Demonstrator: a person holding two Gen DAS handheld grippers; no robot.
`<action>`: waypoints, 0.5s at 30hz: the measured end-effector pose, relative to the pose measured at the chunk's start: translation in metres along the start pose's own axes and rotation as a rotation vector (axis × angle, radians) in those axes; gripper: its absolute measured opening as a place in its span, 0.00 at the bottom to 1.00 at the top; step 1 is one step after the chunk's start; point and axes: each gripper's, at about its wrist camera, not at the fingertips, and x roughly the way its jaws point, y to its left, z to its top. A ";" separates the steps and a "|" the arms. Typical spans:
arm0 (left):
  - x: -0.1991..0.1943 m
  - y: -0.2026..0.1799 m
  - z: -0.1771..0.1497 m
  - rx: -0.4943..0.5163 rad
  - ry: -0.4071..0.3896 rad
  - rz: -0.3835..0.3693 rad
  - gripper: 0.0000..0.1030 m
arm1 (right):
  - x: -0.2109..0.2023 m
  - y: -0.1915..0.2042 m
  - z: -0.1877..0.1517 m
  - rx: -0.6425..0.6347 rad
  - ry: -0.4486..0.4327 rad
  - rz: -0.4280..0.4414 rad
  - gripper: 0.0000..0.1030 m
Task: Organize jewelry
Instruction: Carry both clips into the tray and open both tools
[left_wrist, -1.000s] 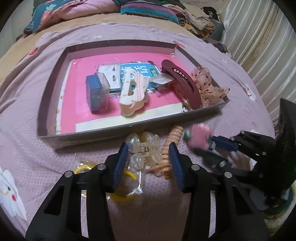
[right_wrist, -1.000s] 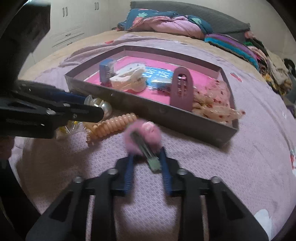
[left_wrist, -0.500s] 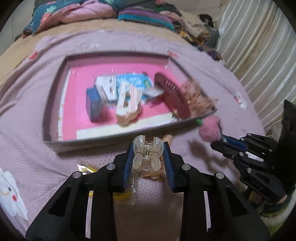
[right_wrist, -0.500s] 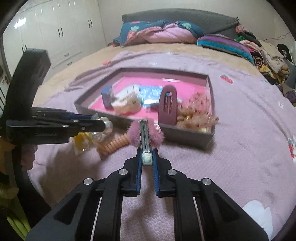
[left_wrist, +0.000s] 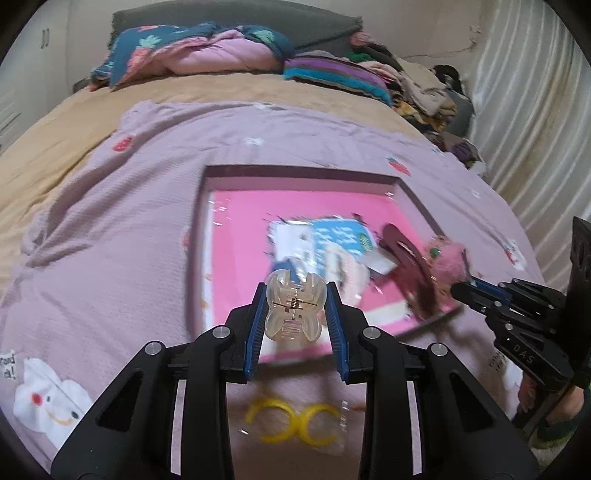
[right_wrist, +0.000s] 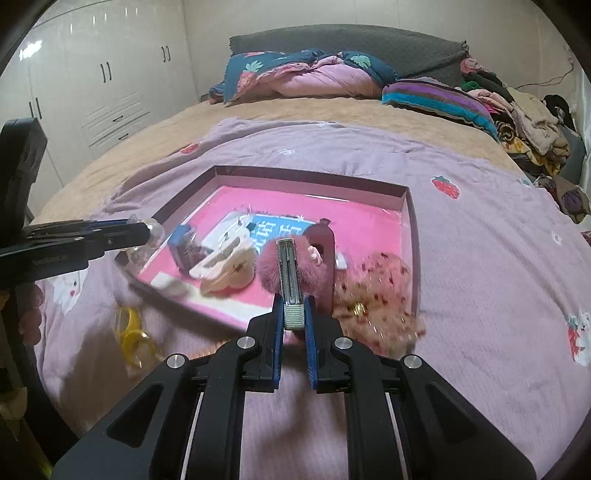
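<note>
- One left gripper (left_wrist: 296, 314) is clamped on one clear claw clip (left_wrist: 295, 309), held up over the near edge of the tray (left_wrist: 303, 173).
- Two yellow rings (left_wrist: 293, 421) lie on the purple blanket (left_wrist: 110, 221), just in front of the tray.
- One tray sits on the blanket. In it I count one blue box (right_wrist: 183, 247), one cream claw clip (right_wrist: 229, 271), one blue card (right_wrist: 273, 229), one dark red clip (right_wrist: 327, 240) and one spotted scrunchie (right_wrist: 380, 291).
- One right gripper (right_wrist: 294, 314) is squeezed tight on one pink fluffy clip (right_wrist: 291, 269), held up over the tray's near right corner.
</note>
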 end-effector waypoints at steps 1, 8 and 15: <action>0.001 0.002 0.001 0.000 -0.004 0.009 0.22 | 0.005 0.002 0.003 -0.004 0.006 0.001 0.10; 0.012 0.021 0.004 -0.034 0.007 0.049 0.22 | 0.020 0.009 0.011 0.004 0.027 -0.006 0.21; 0.010 0.020 0.001 -0.029 0.001 0.051 0.39 | 0.007 0.014 0.007 0.013 -0.002 -0.005 0.46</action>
